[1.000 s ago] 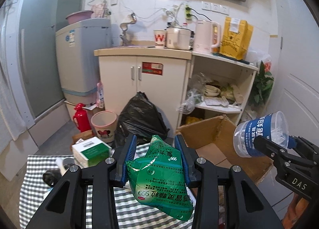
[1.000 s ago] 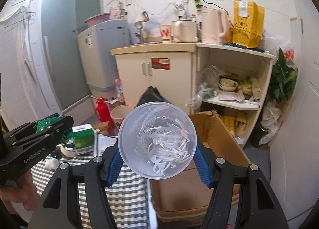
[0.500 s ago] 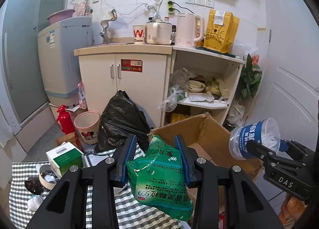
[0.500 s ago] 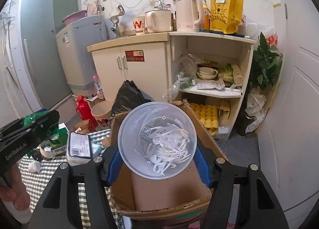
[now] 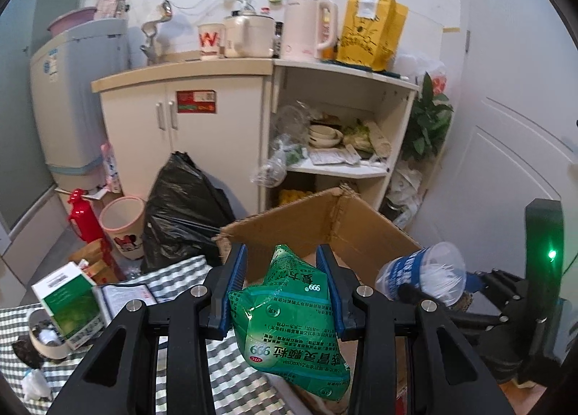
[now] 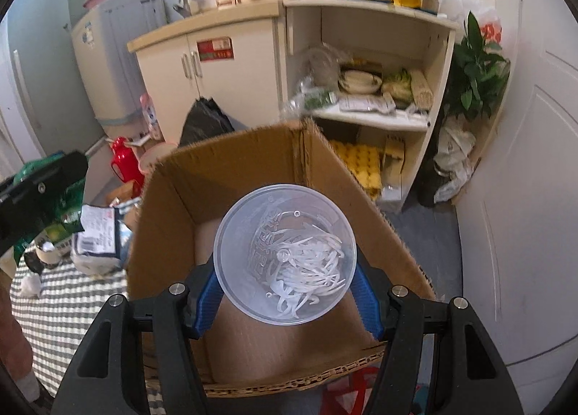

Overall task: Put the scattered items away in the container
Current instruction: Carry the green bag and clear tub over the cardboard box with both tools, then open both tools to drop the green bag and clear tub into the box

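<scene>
Cardboard box (image 6: 253, 176) (open-topped) sits under right tool (image 6: 285, 292) clamping plastic jar (image 6: 285, 256); left tool (image 5: 285, 285) grips green packet (image 5: 289, 321).

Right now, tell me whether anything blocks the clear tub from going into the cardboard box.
Nothing visible does. The right tool holds the clear tub over the open cardboard box, whose floor below looks bare.

The right gripper (image 6: 285, 292) clamps a clear plastic tub (image 6: 285, 263) of white strips above the open cardboard box (image 6: 173, 194), while the left gripper (image 6: 39, 194), holding a green packet (image 6: 70, 198), hangs over the checked cloth (image 6: 68, 303).
</scene>
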Tool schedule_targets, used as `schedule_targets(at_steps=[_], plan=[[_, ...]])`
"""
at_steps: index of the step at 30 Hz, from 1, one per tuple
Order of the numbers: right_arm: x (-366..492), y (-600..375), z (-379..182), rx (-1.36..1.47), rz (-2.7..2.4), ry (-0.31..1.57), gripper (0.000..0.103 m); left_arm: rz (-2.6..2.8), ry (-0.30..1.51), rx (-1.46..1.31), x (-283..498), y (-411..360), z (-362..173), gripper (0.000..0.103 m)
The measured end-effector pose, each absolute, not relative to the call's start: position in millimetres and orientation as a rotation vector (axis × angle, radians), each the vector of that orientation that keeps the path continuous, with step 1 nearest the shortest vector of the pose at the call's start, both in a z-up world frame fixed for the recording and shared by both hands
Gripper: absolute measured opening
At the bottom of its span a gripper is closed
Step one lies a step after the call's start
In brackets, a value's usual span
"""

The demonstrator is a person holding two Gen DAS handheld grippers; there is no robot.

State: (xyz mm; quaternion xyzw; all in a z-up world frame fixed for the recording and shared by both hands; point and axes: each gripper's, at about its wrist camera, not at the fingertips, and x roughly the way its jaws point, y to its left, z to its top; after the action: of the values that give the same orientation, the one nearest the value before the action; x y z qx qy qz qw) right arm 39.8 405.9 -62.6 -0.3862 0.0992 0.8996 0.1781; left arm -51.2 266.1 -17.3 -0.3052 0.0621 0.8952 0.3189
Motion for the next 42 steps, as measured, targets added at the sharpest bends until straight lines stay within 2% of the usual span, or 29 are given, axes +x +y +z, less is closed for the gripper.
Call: schedule_targets(at_steps=[21, 24, 27, 29, 42], plan=[[27, 411, -98, -1.254, 2.456, 0.283, 0.063, 2.13, 0.257, -1.048, -92, 350, -82, 0.041], [28, 412, -96, -1.239, 2.462, 0.286, 0.063, 2.124, 0.247, -1.067, -93, 351, -85, 0.044], [29, 410, -91, -1.222, 2.466, 0.277, 0.071, 2.13, 0.234, -1.072, -94, 351, -85, 0.053], [30, 409, -89, -1.215, 2.471, 0.276, 0.071, 2.135, 0.229, -1.068, -94, 351, -83, 0.059], [39, 399, -72, -1.165, 2.5, 0.28, 0.071, 2.179, 0.222, -1.019, -86, 340, -61, 0.06]])
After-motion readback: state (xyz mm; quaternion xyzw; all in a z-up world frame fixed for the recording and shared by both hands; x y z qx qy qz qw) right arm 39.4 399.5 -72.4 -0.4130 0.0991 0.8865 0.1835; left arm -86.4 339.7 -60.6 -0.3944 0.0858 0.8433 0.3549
